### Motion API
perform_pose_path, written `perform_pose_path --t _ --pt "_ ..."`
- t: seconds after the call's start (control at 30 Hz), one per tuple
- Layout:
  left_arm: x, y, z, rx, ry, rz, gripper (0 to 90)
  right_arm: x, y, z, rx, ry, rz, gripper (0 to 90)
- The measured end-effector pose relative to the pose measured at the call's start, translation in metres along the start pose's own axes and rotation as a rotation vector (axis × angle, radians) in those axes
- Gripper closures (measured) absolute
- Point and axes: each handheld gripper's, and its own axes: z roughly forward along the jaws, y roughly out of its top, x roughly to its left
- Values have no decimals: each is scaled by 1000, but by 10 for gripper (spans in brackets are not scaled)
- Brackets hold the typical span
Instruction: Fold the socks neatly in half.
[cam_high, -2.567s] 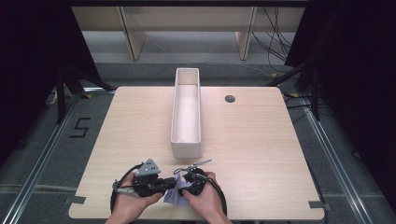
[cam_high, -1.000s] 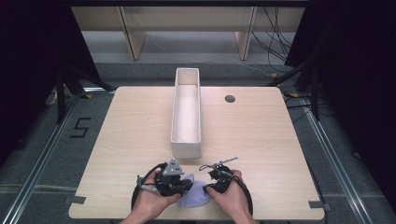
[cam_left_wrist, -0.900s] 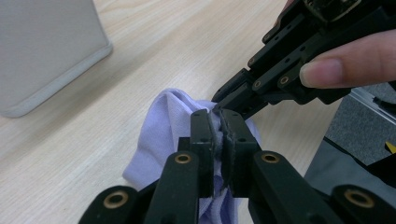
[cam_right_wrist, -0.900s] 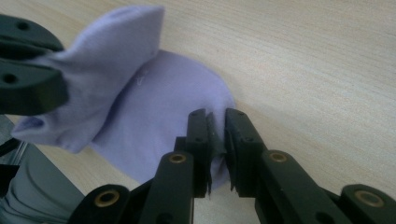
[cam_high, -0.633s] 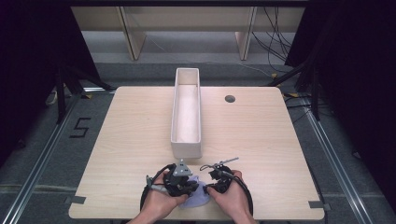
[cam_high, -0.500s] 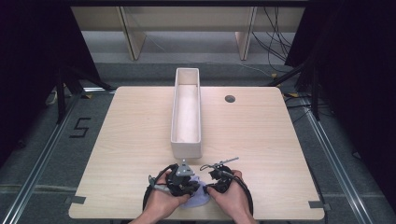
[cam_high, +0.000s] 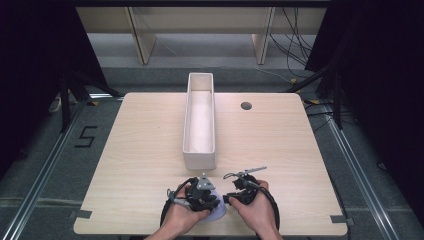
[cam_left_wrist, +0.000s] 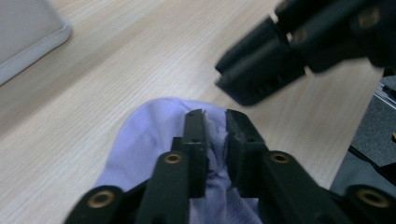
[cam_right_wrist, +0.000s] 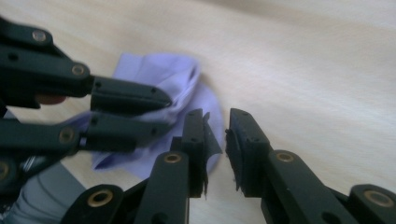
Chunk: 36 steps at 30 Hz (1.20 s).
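Observation:
A small lavender cloth (cam_high: 218, 213) lies crumpled on the table near its front edge, between my two hands. In the left gripper view, my left gripper (cam_left_wrist: 215, 122) points down onto the cloth (cam_left_wrist: 149, 140). Its jaws have just been opening and stand slightly apart with a fold of cloth in the gap. My right gripper (cam_right_wrist: 217, 122) sits at the cloth's (cam_right_wrist: 159, 74) edge. Its jaws have also just been opening, and bare table shows through the narrow gap. The two grippers face each other, tips close, in the high view: left gripper (cam_high: 214, 202), right gripper (cam_high: 231, 199).
A long white open bin (cam_high: 199, 160) stands lengthwise in the middle of the wooden table (cam_high: 140, 150), its near end just beyond my hands; its corner (cam_left_wrist: 28, 37) shows in the left gripper view. A dark round hole (cam_high: 246, 105) sits at the back right.
Both hands have shifted right along the front edge with the cloth. Over the last second the left hand slid right, up against the right gripper, over the cloth.

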Motion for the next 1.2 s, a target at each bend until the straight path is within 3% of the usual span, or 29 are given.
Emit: perform_pose_path --t 0.1,0.23,0.3,0.33,0.37,0.4,0.43,0.47,0.53,0.6,0.63,0.73,0.77,0.8,0.83,0.93,1.03,1.07,1.1,1.2 --pt "-3 4 -12 -48 -13 17 655 -4 0 -6 -13 -12 21 768" --pt "-2 10 -49 -166 1 1 648 -6 0 -13 -32 -22 19 767" --pt "7 9 -63 -170 29 6 690 -6 1 -15 -37 -12 13 766" --pt "12 6 -68 -164 48 -1 768 -4 1 -17 -28 -13 19 766" --pt "17 1 -70 -140 70 5 768 -4 1 -17 -28 -13 19 766" --pt "21 -5 -69 -102 82 12 802 -3 1 -16 -53 -9 1 765" --pt "24 -12 -65 -70 77 13 826 -2 2 -17 -35 -11 2 765" --pt "23 -19 -60 -47 58 16 841 1 3 -17 -40 -14 6 765" --pt "16 -30 -50 -26 -21 25 854 4 5 -17 -56 9 -24 765" --pt "9 -35 -42 -28 -45 47 853 12 8 -16 -52 23 -13 764" --pt "5 -36 -38 -40 -50 53 849 16 11 -11 -52 16 -56 762" --pt "-1 -37 -30 -38 -54 81 840 22 13 -4 -39 13 -72 760" --pt "-3 -37 -27 -44 -60 71 832 25 14 4 -4 11 -83 757" --pt "-3 -37 -26 -23 -63 95 832 25 14 4 -4 11 -83 757" --pt "-4 -39 -24 -21 -69 93 828 27 12 11 21 -17 -82 760" --pt "-2 -42 -20 43 -74 129 822 28 9 18 45 -43 -91 765" --pt "0 -45 -17 67 -71 140 822 29 5 20 54 -60 -102 772" --pt "0 -45 -16 62 -73 133 822 30 5 20 63 -69 -79 774" --pt "0 -45 -17 65 -73 135 821 29 4 21 61 -73 -110 776" --pt "0 -45 -16 65 -67 125 822 29 3 22 61 -77 -111 780"
